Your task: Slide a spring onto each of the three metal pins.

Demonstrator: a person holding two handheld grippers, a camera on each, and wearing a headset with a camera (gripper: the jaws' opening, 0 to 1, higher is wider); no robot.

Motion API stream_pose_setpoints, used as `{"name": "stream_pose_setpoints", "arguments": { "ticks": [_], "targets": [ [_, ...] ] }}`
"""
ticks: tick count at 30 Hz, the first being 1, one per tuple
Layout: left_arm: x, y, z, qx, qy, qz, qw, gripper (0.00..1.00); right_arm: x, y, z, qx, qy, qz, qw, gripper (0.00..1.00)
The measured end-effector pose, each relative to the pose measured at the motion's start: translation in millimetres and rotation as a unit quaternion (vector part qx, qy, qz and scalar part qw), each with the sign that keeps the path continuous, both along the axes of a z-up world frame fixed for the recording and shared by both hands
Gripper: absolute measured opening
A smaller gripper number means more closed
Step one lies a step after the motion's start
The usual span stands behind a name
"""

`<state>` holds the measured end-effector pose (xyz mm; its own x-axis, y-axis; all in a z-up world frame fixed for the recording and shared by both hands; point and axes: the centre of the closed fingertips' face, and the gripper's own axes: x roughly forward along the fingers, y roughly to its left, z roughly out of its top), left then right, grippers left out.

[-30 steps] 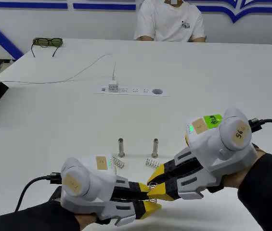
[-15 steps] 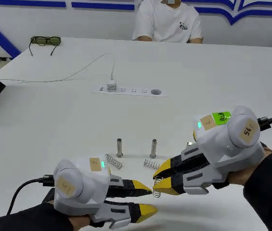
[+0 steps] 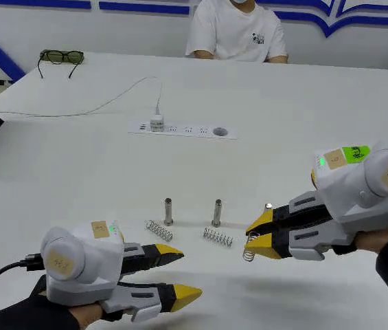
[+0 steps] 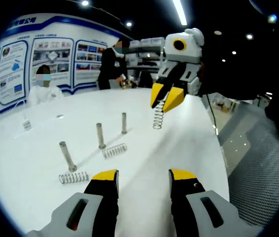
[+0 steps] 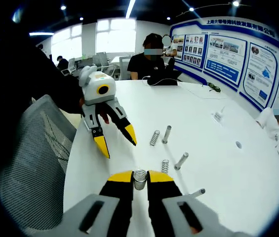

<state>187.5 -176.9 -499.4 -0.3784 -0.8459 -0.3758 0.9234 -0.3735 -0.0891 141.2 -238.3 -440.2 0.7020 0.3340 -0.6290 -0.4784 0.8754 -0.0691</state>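
Held spring (image 3: 249, 250) hangs off the tips of the right gripper (image 3: 250, 236); long axis near upright, leaning a little in the head view; upper coils pinched between the yellow tips, the rest trailing free below them; whether the lower end touches the white table (image 3: 77, 158) cannot be told. Right jaws closed onto that spring; in the right gripper view the coil (image 5: 139, 178) sits squarely between the two tips, at their very ends. Left gripper (image 3: 190, 273) low at the near left, jaws spread wide and holding nothing; tips aimed right, toward the pins, well apart from the right gripper. Two pins stand upright side by side on the table, left pin (image 3: 168, 211) and middle pin (image 3: 217, 212); the top of a third pin (image 3: 268, 205) peeks just behind the right gripper's upper jaw. The left gripper view lines up all three pins (image 4: 100, 136) in a row, each upright and bare. Two loose springs lie flat on the table: one (image 3: 158, 229) just near of the left pin, axis running left-right with a slight slant; the other (image 3: 218, 237) just near of the middle pin, same lie, between that pin and the held spring. Far side: socket strip (image 3: 180, 128) set into the table with a white plug (image 3: 156, 124) and a cable; glasses (image 3: 60, 57) at the far left corner; a seated person (image 3: 235, 31) in a white shirt.
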Motion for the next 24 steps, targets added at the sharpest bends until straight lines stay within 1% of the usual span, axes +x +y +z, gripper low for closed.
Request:
{"name": "stream_pose_setpoints", "arguments": {
  "ticks": [7,12,18,24],
  "targets": [
    [21.0,6.3,0.6,-0.002,0.005,0.039,0.9992,0.47,1.4,-23.3,11.9,-0.003,-0.016,-0.038,0.9992,0.11],
    [31.1,9.3,-1.5,-0.001,0.007,0.060,0.9982,0.51,2.8,-38.9,21.0,-0.005,-0.029,-0.060,0.9978,0.11],
    [34.4,10.9,-3.7,0.002,0.009,0.073,0.9973,0.54,5.9,-58.8,25.8,-0.010,-0.036,-0.095,0.9947,0.11],
    [36.3,12.4,-5.9,0.005,0.011,0.083,0.9964,0.56,14.5,-76.8,27.9,-0.023,-0.045,-0.127,0.9906,0.11]
  ]
}}
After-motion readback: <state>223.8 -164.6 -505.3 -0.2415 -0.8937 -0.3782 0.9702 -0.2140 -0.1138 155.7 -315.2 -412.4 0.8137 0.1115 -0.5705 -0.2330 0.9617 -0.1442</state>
